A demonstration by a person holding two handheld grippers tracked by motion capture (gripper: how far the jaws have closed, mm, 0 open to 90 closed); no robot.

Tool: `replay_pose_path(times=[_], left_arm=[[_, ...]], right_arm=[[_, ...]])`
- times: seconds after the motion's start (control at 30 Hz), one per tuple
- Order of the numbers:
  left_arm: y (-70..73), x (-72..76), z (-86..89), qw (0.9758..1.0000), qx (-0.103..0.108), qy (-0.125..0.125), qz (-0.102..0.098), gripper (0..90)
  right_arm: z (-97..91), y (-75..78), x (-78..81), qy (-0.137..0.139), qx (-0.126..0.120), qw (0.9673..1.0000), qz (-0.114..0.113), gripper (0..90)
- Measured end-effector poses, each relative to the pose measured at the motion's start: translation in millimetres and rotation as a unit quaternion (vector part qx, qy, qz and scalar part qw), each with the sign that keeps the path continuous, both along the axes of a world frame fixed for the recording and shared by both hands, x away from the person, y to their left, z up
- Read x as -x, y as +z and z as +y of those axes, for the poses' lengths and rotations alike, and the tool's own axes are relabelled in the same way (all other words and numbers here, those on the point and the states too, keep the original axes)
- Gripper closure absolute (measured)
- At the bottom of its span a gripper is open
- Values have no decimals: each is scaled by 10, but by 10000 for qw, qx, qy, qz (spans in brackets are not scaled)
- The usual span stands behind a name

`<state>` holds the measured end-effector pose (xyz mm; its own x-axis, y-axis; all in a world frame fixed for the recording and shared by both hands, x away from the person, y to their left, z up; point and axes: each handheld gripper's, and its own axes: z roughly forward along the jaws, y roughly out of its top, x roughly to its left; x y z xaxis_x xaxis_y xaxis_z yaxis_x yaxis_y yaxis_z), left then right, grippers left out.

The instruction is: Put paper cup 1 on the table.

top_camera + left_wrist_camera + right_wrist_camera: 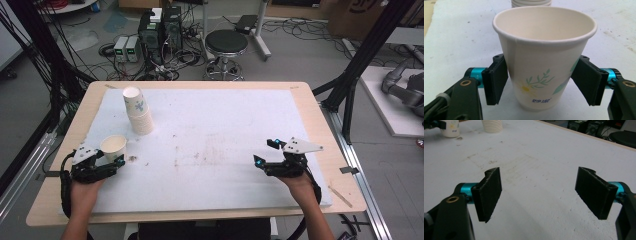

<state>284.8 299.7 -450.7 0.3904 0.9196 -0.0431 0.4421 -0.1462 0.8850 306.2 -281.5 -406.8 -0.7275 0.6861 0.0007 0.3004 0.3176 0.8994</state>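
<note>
Fingers point(496, 83) of the left gripper point(541, 83) stand on either side of a paper cup point(544, 55), low on its wall. In the left gripper view the left pad lies right against the cup and the right pad sits at its edge; whether they press or merely touch I cannot tell, since the wall shows no dent. No thing else is between them.

From the high view, that cup point(113, 146) stands upright and empty at the left of the frame, on the white mat point(215, 125), with the left gripper point(102, 162) just below and beside it. A stack of cups point(137, 111) stands rim-down behind it, toward the upper left, close by but apart. In the left gripper view the stack's point(531, 3) ribbed rims peek over the cup at the top edge.

Over at the lower right of the high view, the right gripper point(267, 152) is held above the mat, well apart from both cups. Its fingers point(487, 195) are spread wide with nothing between them, just bare, smudged mat point(536, 170) underneath. Far off in the upper left of the right gripper view the cup point(450, 127) and the stack point(492, 126) can be seen.

The mat covers a wooden table point(320, 130). Beyond it, a black stool point(226, 44) stands on the floor.
</note>
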Motion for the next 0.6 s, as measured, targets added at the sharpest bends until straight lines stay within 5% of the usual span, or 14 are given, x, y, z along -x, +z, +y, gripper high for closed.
replay_pose_path(times=[0.37, 0.6], left_arm=[[5, 93, 26, 9993, 212, 137, 270, 209], [110, 280, 106, 9988, 357, 323, -48, 167]], right_arm=[[9, 12, 13, 3, -11, 10000, 9, 220], [1, 21, 24, -5, -49, 10000, 25, 220]])
